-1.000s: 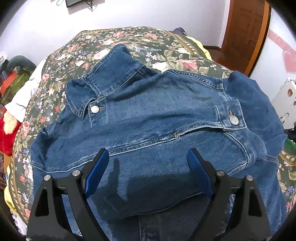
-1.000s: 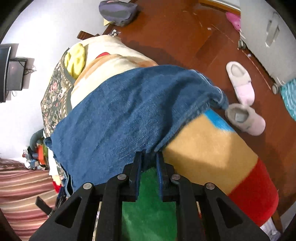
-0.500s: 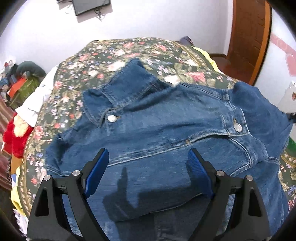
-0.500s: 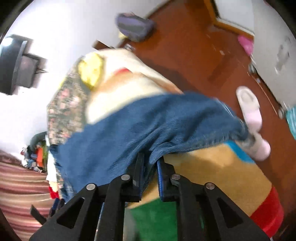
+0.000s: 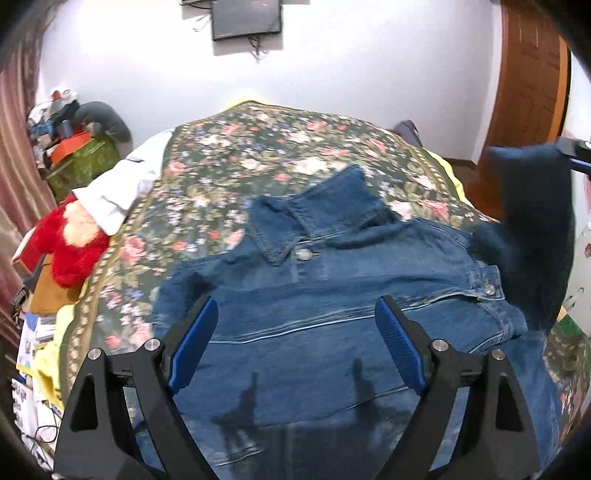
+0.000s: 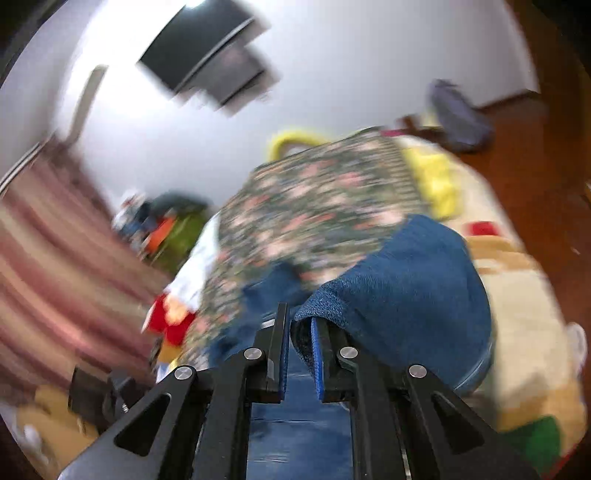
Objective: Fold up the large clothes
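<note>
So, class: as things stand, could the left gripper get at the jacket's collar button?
Probably yes. The left gripper hovers open above the denim jacket, and the collar button lies uncovered ahead; the sleeve lifted by the right gripper hangs off to the side.

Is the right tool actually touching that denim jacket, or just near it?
Touching. In the right wrist view the right tool has a fold of the denim jacket pinched between its blue pads, the cloth draping over one finger.

Bed covered w/ floral bedspread [image 5: 258, 155]; yellow blanket [image 6: 432, 177] at its far right edge. Red plush toy [image 5: 70, 247] and white cloth [image 5: 122, 188] at bed's left side, green box [image 5: 81, 162] w/ clutter behind them. TV [image 5: 245, 16] on white wall, wooden door [image 5: 528, 85] far right; bag [image 6: 458, 114] on wood floor, blurred.
</note>
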`<state>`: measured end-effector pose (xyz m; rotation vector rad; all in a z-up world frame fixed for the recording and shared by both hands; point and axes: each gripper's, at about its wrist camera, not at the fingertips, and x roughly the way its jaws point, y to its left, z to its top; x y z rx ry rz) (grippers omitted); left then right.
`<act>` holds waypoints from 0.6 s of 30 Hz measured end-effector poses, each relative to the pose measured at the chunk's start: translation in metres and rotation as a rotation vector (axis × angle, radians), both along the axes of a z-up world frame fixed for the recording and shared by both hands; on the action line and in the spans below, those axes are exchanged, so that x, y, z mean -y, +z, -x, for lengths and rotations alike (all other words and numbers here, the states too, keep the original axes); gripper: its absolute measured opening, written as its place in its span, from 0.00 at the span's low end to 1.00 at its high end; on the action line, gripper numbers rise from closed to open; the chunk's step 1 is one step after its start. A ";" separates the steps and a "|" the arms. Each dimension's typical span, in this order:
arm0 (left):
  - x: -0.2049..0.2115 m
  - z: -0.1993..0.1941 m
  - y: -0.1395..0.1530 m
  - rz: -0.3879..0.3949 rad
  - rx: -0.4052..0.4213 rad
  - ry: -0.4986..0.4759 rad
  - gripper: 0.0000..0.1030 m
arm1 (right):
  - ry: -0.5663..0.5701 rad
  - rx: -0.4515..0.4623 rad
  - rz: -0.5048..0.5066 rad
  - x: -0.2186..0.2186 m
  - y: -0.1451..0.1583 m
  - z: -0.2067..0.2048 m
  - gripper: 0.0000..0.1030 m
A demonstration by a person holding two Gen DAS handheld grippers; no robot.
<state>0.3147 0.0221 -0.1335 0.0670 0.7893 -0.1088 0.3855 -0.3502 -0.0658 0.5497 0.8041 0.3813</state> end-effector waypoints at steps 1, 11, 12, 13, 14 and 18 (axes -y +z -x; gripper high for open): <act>-0.012 0.005 0.001 -0.002 0.005 0.015 0.85 | 0.049 0.004 0.006 -0.027 0.000 -0.005 0.08; -0.112 0.041 -0.021 0.030 -0.056 0.180 0.85 | 0.321 -0.251 0.084 -0.213 -0.119 -0.030 0.09; -0.120 0.043 -0.026 0.036 -0.073 0.199 0.85 | 0.321 -0.293 0.099 -0.219 -0.134 -0.030 0.09; -0.128 0.046 -0.030 0.044 -0.091 0.216 0.85 | 0.313 -0.343 0.113 -0.223 -0.150 -0.030 0.09; -0.132 0.048 -0.033 0.054 -0.101 0.225 0.85 | 0.310 -0.388 0.120 -0.225 -0.162 -0.030 0.09; -0.137 0.053 -0.038 0.077 -0.119 0.230 0.85 | 0.369 -0.521 0.093 -0.223 -0.187 -0.033 0.09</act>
